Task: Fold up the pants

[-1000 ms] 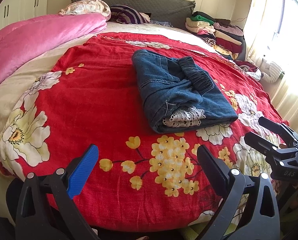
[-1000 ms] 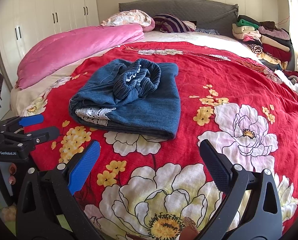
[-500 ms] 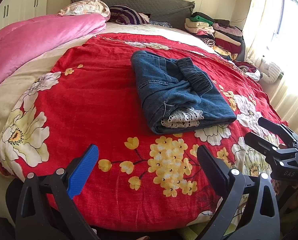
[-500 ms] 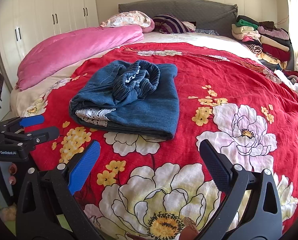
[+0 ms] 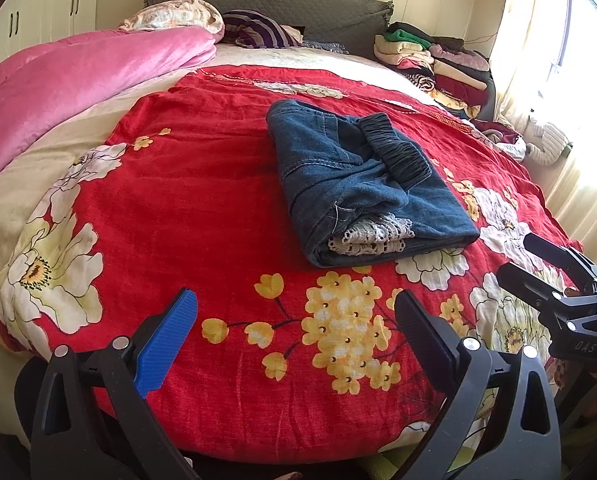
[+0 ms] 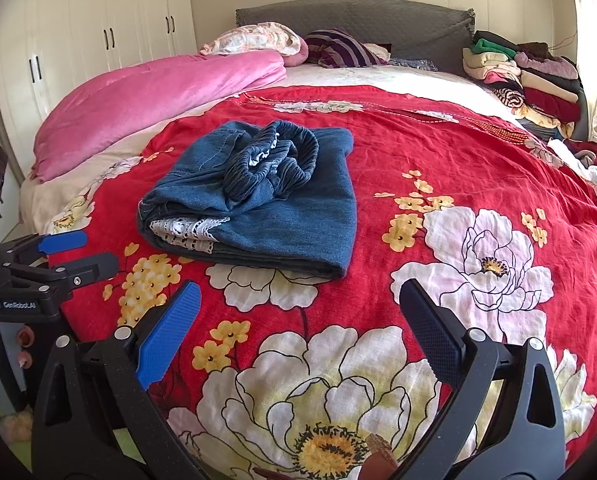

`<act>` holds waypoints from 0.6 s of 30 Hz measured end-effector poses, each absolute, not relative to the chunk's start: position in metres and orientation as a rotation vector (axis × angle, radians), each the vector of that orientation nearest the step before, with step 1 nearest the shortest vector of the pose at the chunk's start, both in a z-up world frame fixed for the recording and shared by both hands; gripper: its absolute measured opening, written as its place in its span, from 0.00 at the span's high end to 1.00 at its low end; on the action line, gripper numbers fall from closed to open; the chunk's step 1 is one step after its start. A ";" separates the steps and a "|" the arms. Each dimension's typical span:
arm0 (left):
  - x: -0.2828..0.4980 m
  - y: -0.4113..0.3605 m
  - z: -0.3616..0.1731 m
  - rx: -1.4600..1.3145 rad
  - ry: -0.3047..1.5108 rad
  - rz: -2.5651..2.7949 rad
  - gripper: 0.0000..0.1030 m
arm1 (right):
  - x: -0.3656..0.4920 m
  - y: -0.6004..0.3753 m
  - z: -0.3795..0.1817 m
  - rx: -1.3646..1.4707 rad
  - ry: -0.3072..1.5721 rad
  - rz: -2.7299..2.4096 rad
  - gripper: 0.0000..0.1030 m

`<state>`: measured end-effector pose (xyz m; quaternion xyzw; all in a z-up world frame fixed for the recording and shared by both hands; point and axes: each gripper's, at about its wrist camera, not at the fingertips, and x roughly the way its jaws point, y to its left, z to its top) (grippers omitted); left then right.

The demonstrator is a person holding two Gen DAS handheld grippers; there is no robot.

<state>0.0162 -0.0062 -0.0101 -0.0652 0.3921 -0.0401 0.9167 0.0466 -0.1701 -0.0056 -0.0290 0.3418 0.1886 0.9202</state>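
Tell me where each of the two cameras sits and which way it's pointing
Left wrist: rides the left gripper at the bed's foot, facing the headboard; open fingers frame folded jeans, right gripper at the right edge.
Right wrist: rides the right gripper, further right, same heading; open fingers, left gripper at the left edge.
Shared: jeans, red floral blanket, pink duvet, clothes pile.

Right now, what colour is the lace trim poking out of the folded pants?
White lace trim on blue denim pants; clearest in the left wrist view.
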 end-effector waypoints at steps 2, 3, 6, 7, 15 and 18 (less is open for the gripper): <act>0.016 -0.006 -0.010 -0.133 0.808 -0.080 0.04 | 0.047 -0.170 -0.005 -0.060 0.702 0.387 0.09; 0.017 -0.006 -0.011 -0.130 0.809 -0.076 0.04 | 0.047 -0.171 -0.005 -0.059 0.701 0.387 0.09; 0.017 -0.006 -0.011 -0.130 0.808 -0.078 0.04 | 0.047 -0.171 -0.005 -0.061 0.702 0.386 0.09; 0.016 -0.006 -0.011 -0.128 0.808 -0.075 0.04 | 0.047 -0.171 -0.005 -0.060 0.702 0.387 0.09; 0.016 -0.007 -0.011 -0.125 0.809 -0.076 0.04 | 0.047 -0.173 -0.005 -0.058 0.703 0.382 0.09; 0.017 -0.007 -0.012 -0.123 0.812 -0.080 0.04 | 0.048 -0.176 -0.005 -0.058 0.702 0.374 0.09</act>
